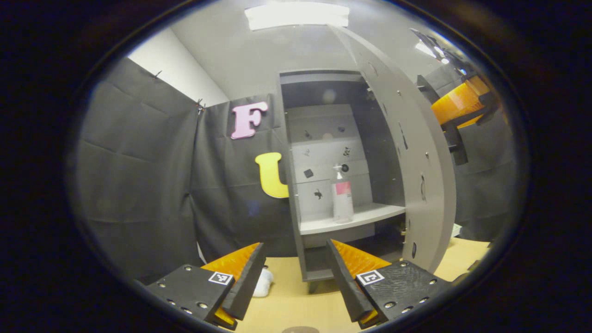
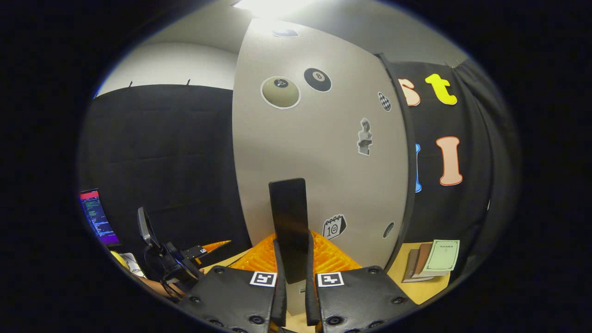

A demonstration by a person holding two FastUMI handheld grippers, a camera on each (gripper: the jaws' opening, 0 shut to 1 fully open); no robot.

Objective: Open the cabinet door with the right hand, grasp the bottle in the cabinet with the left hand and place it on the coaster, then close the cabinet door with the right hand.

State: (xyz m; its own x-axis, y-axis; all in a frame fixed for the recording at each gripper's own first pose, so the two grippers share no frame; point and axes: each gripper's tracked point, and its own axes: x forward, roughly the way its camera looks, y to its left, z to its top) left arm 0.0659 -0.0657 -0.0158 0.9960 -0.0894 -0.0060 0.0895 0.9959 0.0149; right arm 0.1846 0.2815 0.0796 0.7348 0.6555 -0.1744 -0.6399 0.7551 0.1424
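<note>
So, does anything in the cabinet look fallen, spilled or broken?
Nothing stands out. The bottle stands upright on the shelf of the cabinet; the door is swung open, with no spill or damage visible.

Matt grey cabinet door point(image 2: 319, 138), translucent plastic bottle point(image 1: 342, 196), pale wood-look table point(image 1: 296, 300).

coaster point(image 1: 300, 329) cut off by the edge at six o'clock, bottle point(image 1: 342, 198) label too small to tell, handle point(image 2: 290, 226) foot hidden between right gripper point(image 2: 292, 282) fingers
</note>
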